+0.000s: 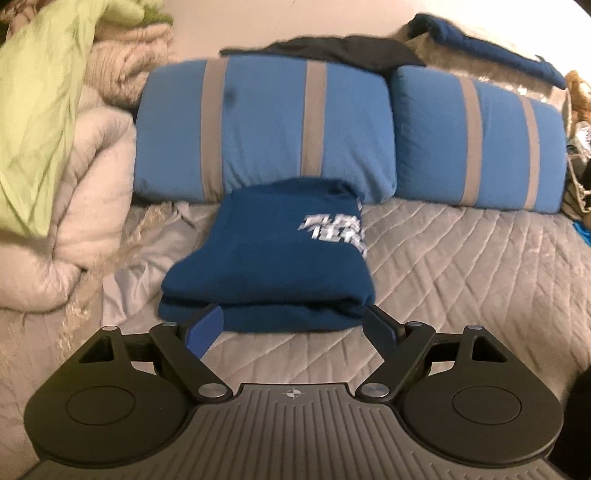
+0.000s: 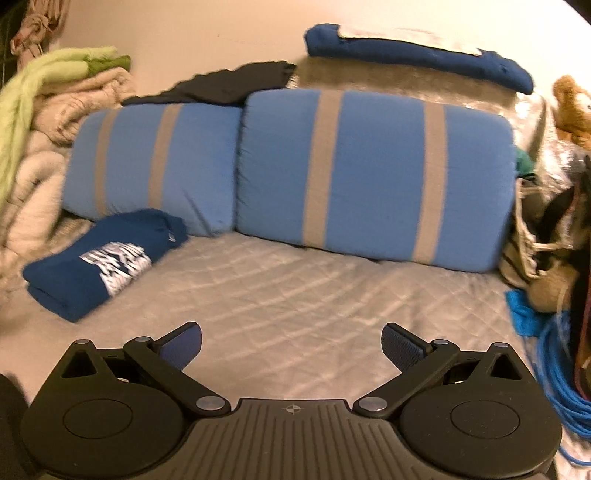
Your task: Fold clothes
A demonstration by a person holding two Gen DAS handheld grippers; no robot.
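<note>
The folded navy T-shirt (image 1: 266,258) lies on the grey quilted bedspread (image 1: 461,266); its far edge touches the left blue striped pillow (image 1: 258,129), its near folded edge faces the left gripper (image 1: 295,326). The left gripper's fingers are spread wide and hold nothing; the blue-padded tips sit at the two near corners of the fold, whether touching cannot be told. The shirt's white print (image 1: 336,232) is at its right edge.

In the right wrist view the right gripper (image 2: 291,347) is over bare quilt, fingers wide apart and empty; the T-shirt (image 2: 103,258) lies well to its left; open bedspread (image 2: 314,295) extends from the tips to the right blue striped pillow (image 2: 373,173).

Boundaries: a cream comforter (image 1: 74,184) and green fabric (image 1: 37,92) crowd the left side; dark garments (image 1: 332,48) lie atop the pillows; a blue cord (image 2: 561,369), a bag (image 2: 532,236) and a plush toy (image 2: 572,107) occupy the right edge; a plain wall (image 2: 221,29) stands behind.
</note>
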